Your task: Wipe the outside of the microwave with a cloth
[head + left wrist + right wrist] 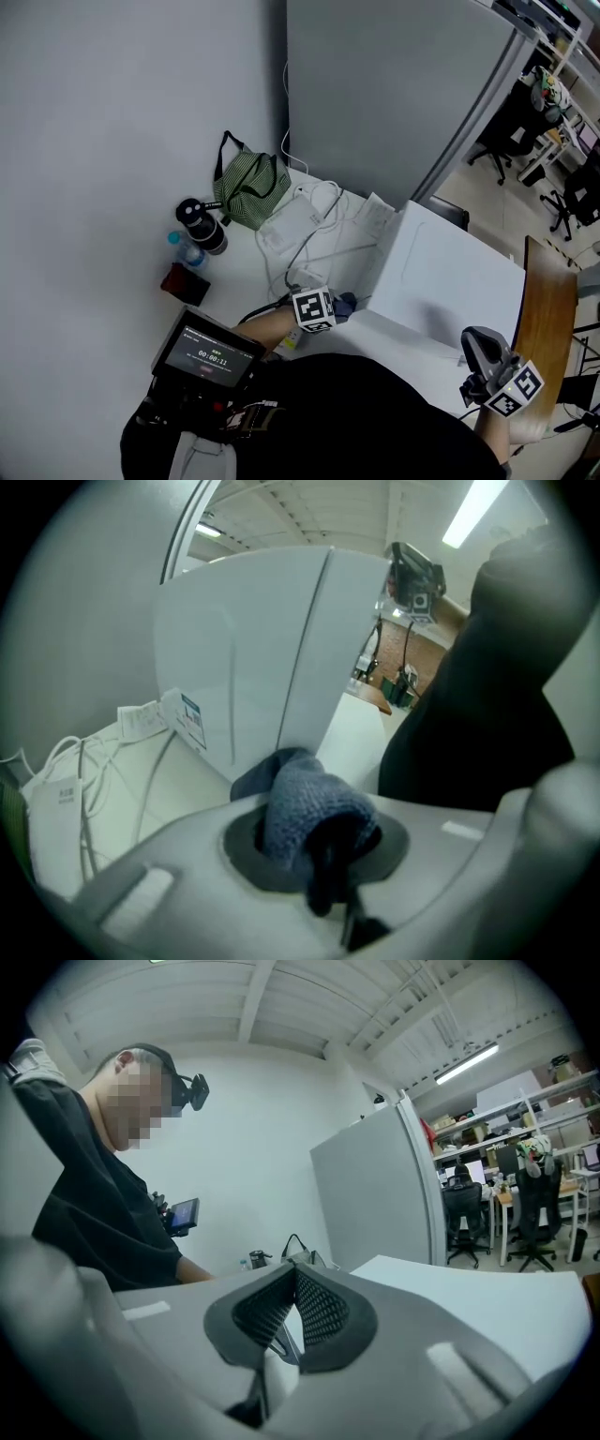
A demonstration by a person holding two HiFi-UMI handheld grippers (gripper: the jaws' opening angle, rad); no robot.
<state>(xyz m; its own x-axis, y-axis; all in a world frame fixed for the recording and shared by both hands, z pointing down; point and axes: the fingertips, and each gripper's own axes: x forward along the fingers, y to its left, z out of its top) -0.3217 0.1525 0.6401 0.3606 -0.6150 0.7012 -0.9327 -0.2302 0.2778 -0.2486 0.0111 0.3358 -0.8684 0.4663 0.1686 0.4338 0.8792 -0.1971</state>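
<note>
The white microwave [450, 281] stands on the white table, its left side facing my left gripper [330, 307]. That gripper is shut on a blue cloth [346, 302], which lies close against the microwave's lower left side. In the left gripper view the bunched blue cloth [305, 808] sits clamped in my left gripper [317, 844], with the microwave [253, 658] just ahead. My right gripper [476, 345] hovers over the microwave's near right edge. In the right gripper view my right gripper [292, 1305] has its ribbed pads [323, 1312] pressed together with nothing between them.
A green striped bag [248, 186], a black flask [202, 225], a small water bottle [186, 249] and a red object [185, 284] stand left of the microwave. A white adapter with cables [295, 225] lies behind my left gripper. A grey partition [394, 84] rises behind; a wooden table [544, 319] is right.
</note>
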